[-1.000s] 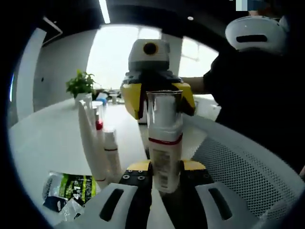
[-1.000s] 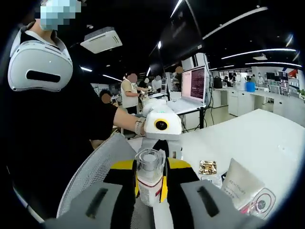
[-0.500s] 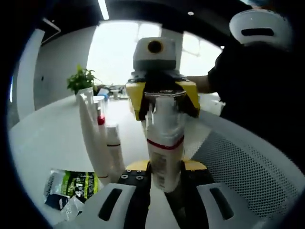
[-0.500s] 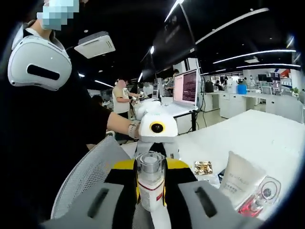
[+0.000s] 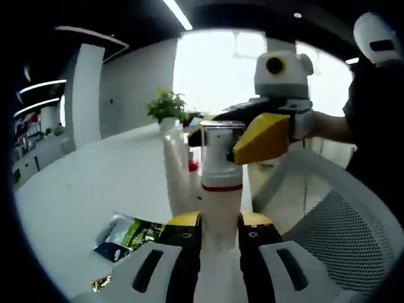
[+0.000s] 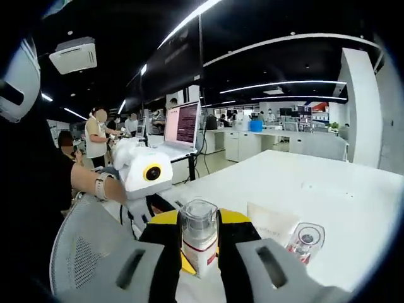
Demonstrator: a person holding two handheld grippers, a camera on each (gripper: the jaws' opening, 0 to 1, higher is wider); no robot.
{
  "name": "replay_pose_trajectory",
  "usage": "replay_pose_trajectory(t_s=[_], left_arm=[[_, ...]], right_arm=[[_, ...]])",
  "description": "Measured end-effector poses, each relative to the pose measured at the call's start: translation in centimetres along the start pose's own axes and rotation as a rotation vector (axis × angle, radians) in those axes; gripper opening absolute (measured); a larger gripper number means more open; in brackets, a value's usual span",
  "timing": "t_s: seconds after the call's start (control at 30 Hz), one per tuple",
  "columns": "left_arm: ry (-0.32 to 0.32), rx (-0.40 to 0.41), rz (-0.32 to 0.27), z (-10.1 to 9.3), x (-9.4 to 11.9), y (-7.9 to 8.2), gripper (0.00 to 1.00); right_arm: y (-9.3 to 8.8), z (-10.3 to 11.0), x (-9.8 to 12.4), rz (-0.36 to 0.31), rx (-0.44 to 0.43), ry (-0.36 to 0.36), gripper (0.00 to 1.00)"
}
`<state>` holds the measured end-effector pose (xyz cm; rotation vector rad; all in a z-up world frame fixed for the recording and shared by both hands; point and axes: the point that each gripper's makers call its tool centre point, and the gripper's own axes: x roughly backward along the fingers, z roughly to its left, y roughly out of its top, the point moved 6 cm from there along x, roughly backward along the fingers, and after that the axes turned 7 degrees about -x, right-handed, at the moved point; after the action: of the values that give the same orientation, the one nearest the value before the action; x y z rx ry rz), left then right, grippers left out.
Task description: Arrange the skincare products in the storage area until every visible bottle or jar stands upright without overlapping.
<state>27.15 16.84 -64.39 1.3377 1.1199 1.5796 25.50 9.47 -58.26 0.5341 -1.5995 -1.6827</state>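
A white bottle (image 5: pixel 221 189) with a clear cap and a red band stands between my left gripper's (image 5: pixel 219 222) jaws, which are shut on its lower body. My right gripper (image 5: pixel 235 136) reaches in from the right, its yellow jaws closed on either side of the clear cap. In the right gripper view the same bottle (image 6: pixel 199 243) sits between the right gripper's (image 6: pixel 199 218) yellow pads, and the left gripper (image 6: pixel 151 189) shows behind it at the left. The bottle is held above the white table (image 5: pixel 95 183).
Two tall white tubes (image 5: pixel 173 180) and a red-topped bottle (image 5: pixel 192 165) stand behind the held bottle, a potted plant (image 5: pixel 167 107) further back. A green sachet (image 5: pixel 129 233) lies nearby. A white tube (image 6: pixel 271 221) and a clear bottle (image 6: pixel 303 238) lie at right. A mesh chair (image 5: pixel 328 233) is close.
Both views have swung round with the hands. The right gripper now comes at the cap from the right side instead of head on. Both grippers still hold the bottle.
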Motion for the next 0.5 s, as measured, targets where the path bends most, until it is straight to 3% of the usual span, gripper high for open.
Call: replay_pose_trajectory(t_s=[0.13,0.23,0.5], left_arm=[[0.067,-0.028,-0.006,-0.2,-0.1,1.5,0.19],[0.101,-0.034,0.007,0.0,-0.2,1.7,0.19],[0.08,-0.028,0.052,0.1,-0.5,0.8,0.18]], right_arm=[[0.0,0.4,-0.3,-0.01,0.01,-0.04,0.2],[-0.2,0.4,-0.3,-0.017,0.012,-0.068,0.2],[-1.0,-0.3,-0.2,0.028,-0.03,-0.016,0.22]])
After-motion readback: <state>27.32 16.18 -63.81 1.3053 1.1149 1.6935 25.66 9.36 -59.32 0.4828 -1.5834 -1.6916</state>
